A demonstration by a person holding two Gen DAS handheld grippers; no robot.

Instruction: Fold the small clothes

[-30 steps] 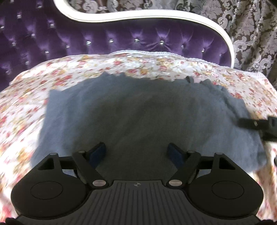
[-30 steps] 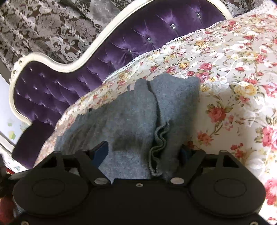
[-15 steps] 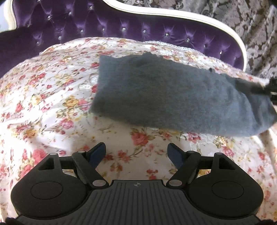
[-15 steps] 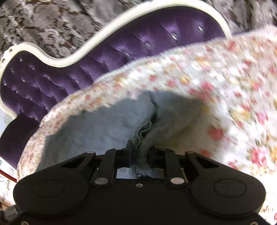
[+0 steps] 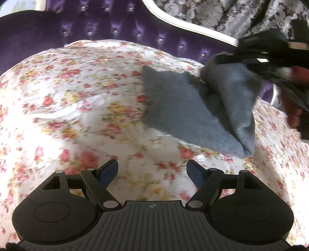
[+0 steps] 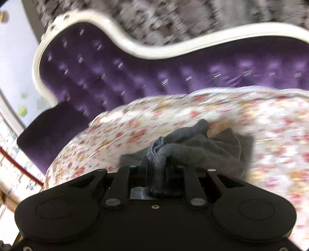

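A small grey knit garment (image 5: 185,112) lies on the floral bedspread (image 5: 77,96), with its far right end lifted and hanging in a fold. My right gripper (image 6: 157,164) is shut on a bunched edge of that garment (image 6: 202,146). In the left wrist view the right gripper (image 5: 222,59) hangs above the cloth at the upper right, blurred. My left gripper (image 5: 152,170) stands open over bare bedspread, well short of the garment, with nothing between its blue-padded fingers (image 5: 109,170).
A purple tufted headboard (image 5: 115,29) with a white curved frame (image 6: 135,46) bounds the far side. A patterned grey curtain (image 5: 212,15) hangs behind it. A red sleeve (image 5: 297,73) shows at the right edge.
The right gripper shut on the garment's edge and lifted it, pulling the cloth up and to the right. The left gripper drew back off the garment and is now over bare bedspread.
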